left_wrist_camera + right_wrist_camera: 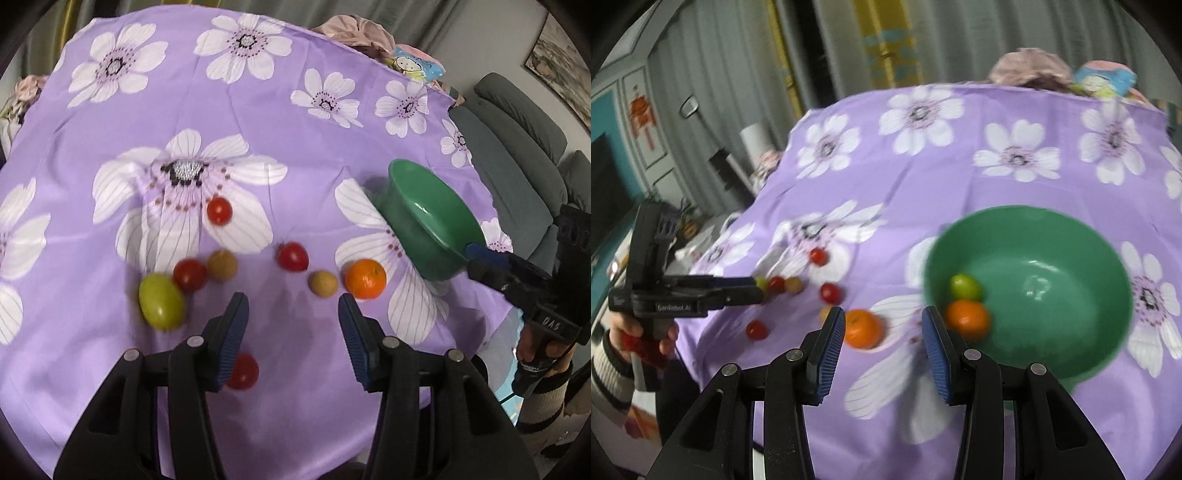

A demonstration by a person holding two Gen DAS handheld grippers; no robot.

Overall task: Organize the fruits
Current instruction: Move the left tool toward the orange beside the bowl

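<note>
In the left wrist view, a desk draped in a lilac cloth printed with large white flowers (192,92) is seen from above. The left tool (292,317) is held released above the cloth, its blue ribbed pads wide apart with nothing between them. Loose fruit is scattered ahead of it: a yellow-green oval fruit (161,301) touching a red cherry tomato (189,274), a tan round fruit (221,264) just beside that, two further red tomatoes (219,210) (293,256) beyond, a second tan round fruit (322,283) and a round orange mandarin (365,278) side by side. One more red tomato (242,371) is partly hidden behind the left pad. At the right, a green plastic bowl (430,221) is seen tilted, with the right tool (476,260) at its rim; whether the rim is gripped cannot be told. A grey sofa (517,147) and a framed picture (565,70) are seen beyond the desk edge, and bundled fabric (354,31) at the far side.

In the right wrist view, blurred, the right tool (883,330) is shown released, pads apart. The green bowl (1071,295) is seen just right of it, holding an orange mandarin (967,319) and a yellow-green fruit (964,287) that touch. Another mandarin (863,328) lies on the cloth (960,177) between the pads' line of sight. The left tool (757,290) is seen from the side near the small fruit. Grey curtains (731,55) and a teal wall (602,122) are seen behind.
</note>
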